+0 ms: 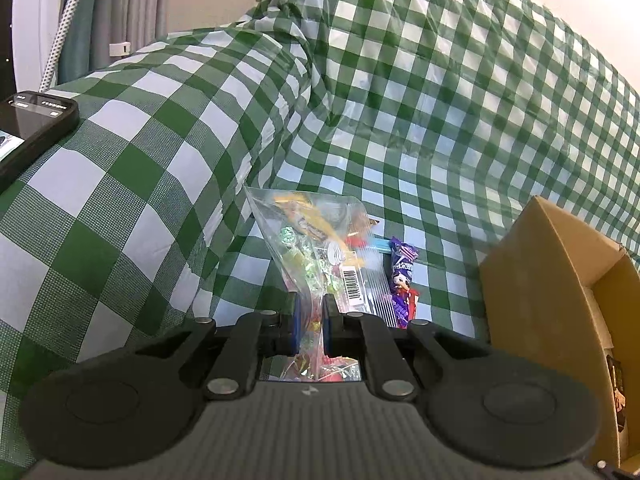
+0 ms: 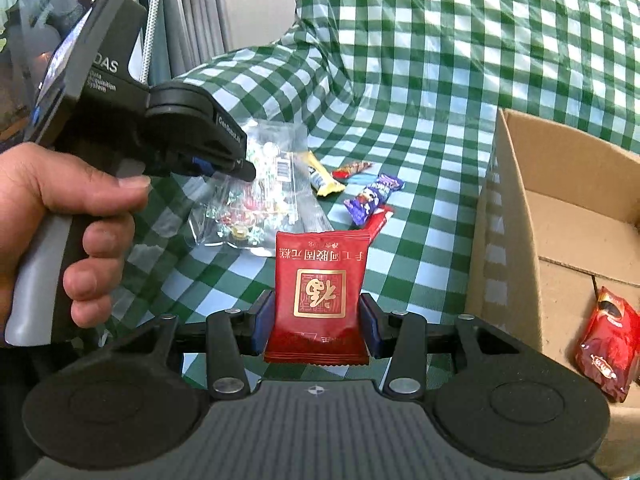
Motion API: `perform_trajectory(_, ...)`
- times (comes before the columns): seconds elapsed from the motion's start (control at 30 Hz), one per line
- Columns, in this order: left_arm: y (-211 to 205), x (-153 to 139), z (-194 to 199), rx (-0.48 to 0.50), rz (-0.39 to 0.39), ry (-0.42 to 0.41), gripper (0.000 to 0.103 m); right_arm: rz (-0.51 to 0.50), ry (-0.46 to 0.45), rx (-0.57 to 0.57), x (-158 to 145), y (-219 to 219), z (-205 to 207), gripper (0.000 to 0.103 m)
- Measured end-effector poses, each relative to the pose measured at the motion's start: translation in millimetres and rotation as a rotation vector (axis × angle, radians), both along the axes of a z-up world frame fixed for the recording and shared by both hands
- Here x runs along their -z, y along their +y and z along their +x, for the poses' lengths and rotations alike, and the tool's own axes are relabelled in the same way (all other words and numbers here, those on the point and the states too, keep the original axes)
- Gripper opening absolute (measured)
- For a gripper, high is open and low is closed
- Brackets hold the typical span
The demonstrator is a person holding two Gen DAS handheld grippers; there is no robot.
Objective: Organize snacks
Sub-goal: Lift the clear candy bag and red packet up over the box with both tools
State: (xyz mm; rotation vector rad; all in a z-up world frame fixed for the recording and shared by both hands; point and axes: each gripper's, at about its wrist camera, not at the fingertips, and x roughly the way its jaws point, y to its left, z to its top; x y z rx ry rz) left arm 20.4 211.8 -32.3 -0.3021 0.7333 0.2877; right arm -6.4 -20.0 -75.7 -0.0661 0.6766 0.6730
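Red snack packet (image 2: 320,296) clamped in right jaws, right view only; left jaws pinch clear candy bag (image 1: 320,252).

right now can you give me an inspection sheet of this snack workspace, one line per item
surface: green and white checked cloth, rumpled and rising behind the snacks
job's things: clear plastic bag of mixed sweets; flat red foil packet with a gold square emblem; open brown cardboard box with one red wrapped snack inside
clutter: purple wrapper, yellow wrapper and small red wrappers loose on the cloth; black phone at the far left edge
grippers: left gripper shut on the clear bag; right gripper shut on the red packet
cables: braided white cable hanging by the curtain
surroundings: grey curtain, pale wall, a hand on the left gripper's handle
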Motion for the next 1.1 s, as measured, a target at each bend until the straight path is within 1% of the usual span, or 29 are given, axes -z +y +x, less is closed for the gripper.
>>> perform_trajectory(0.2,0.1,-1.4,-1.4,-0.002,-0.001,-0.006,0.011,0.025,-0.049,-0.001,-8.6,-2.9,-3.1,0.047)
perform_trajectory(0.3,-0.8,-2.8,-2.5,0.001,0.006,-0.009,0.011,0.056,-0.067,0.004,-20.4,-8.7,-2.9,0.047)
perform_trajectory(0.4,-1.5,-3.6,-2.9,0.006,0.011,-0.012,0.011,0.109,-0.101,0.013,-44.6,-21.4,1.3,0.047)
perform_trajectory(0.53,-2.9,-6.1,-3.2,0.015,0.017,-0.021,0.011,0.193,-0.193,0.054,-92.1,-55.3,18.6,0.047)
perform_trajectory(0.6,-5.6,-8.5,-3.4,0.022,0.022,-0.033,0.011,0.205,-0.249,0.092,-110.8,-76.4,33.0,0.047)
perform_trajectory(0.63,-7.6,-9.7,-3.5,0.027,0.024,-0.039,0.011,0.201,-0.265,0.108,-114.8,-85.0,40.5,0.047)
perform_trajectory(0.7,-12.9,-12.6,-2.4,0.037,0.030,-0.054,0.011,0.173,-0.290,0.153,-113.9,-106.0,58.1,0.047)
perform_trajectory(0.8,-22.9,-18.6,-1.3,0.060,0.039,-0.092,0.011,0.122,-0.289,0.249,-92.4,-134.3,72.4,0.047)
perform_trajectory(0.83,-26.9,-21.2,-1.2,0.067,0.045,-0.108,0.011,0.111,-0.272,0.284,-82.3,-144.1,70.1,0.047)
perform_trajectory(0.9,-37.1,-26.9,-1.4,0.088,0.064,-0.149,0.011,0.090,-0.184,0.353,-69.7,-159.0,71.2,0.047)
perform_trajectory(0.97,-46.9,-32.8,-1.2,0.108,0.070,-0.188,0.011,0.133,-0.158,0.392,-69.5,-173.7,68.6,0.047)
perform_trajectory(1.0,-52.1,-36.2,-1.5,0.121,0.068,-0.213,0.011,0.138,-0.171,0.400,-71.3,-178.1,67.1,0.047)
perform_trajectory(1.1,-68.1,-45.3,-3.1,0.159,0.074,-0.284,0.011,0.072,-0.207,0.418,-69.8,-181.5,60.8,0.047)
